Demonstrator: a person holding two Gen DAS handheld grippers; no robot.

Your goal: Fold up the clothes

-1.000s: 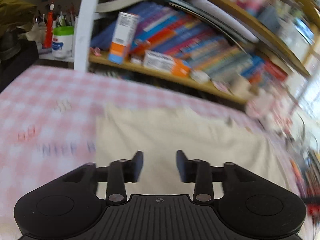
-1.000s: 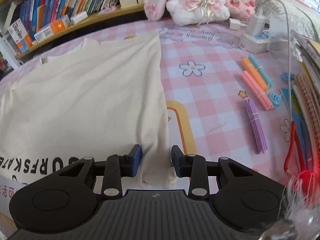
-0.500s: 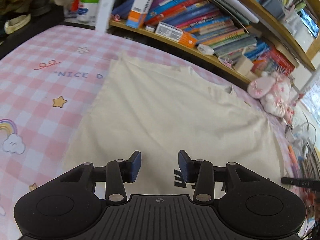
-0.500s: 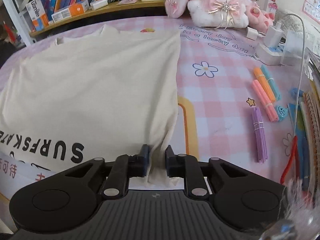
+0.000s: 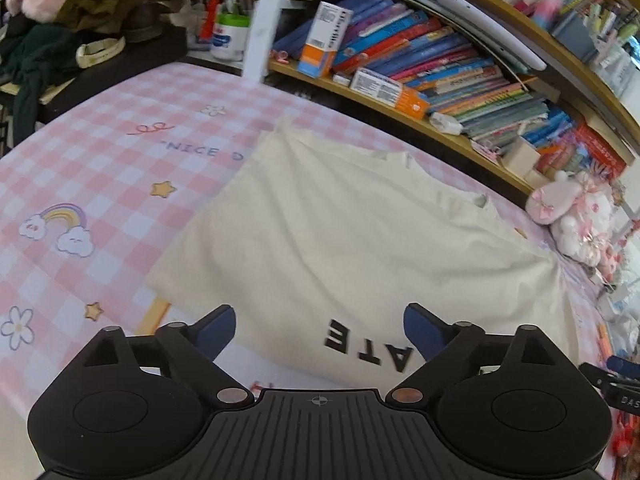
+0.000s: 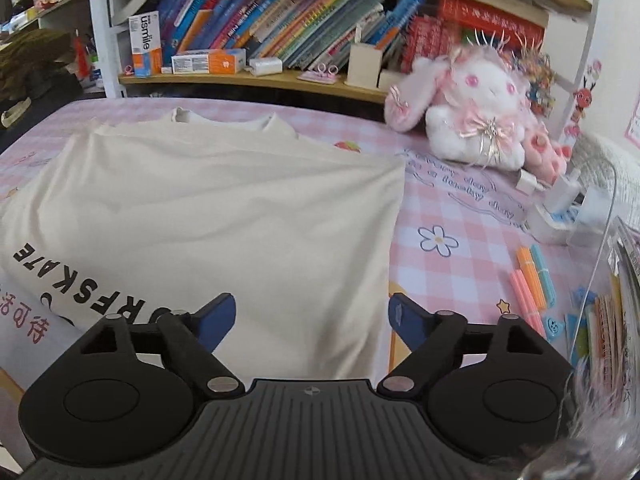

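Both tongs, left point(image 5: 318, 330) and right point(image 6: 310, 320), are opening with nothing pinched, cream tee point(image 6: 224, 216) lies folded mid-frame, so I reckon I regrip its bottom hem next.

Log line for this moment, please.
task: fold clothes | left gripper: opening, empty | right gripper: opening, empty | T-shirt: flat on table

A pink checked table cover point(image 6: 460, 208) lay below a wooden bookshelf point(image 6: 256, 80) at twelve o'clock; a white upright point(image 5: 260, 20) supported it.

Matt cream cloth shirt point(image 6: 224, 216); glossy checked tablecloth point(image 5: 104, 168).
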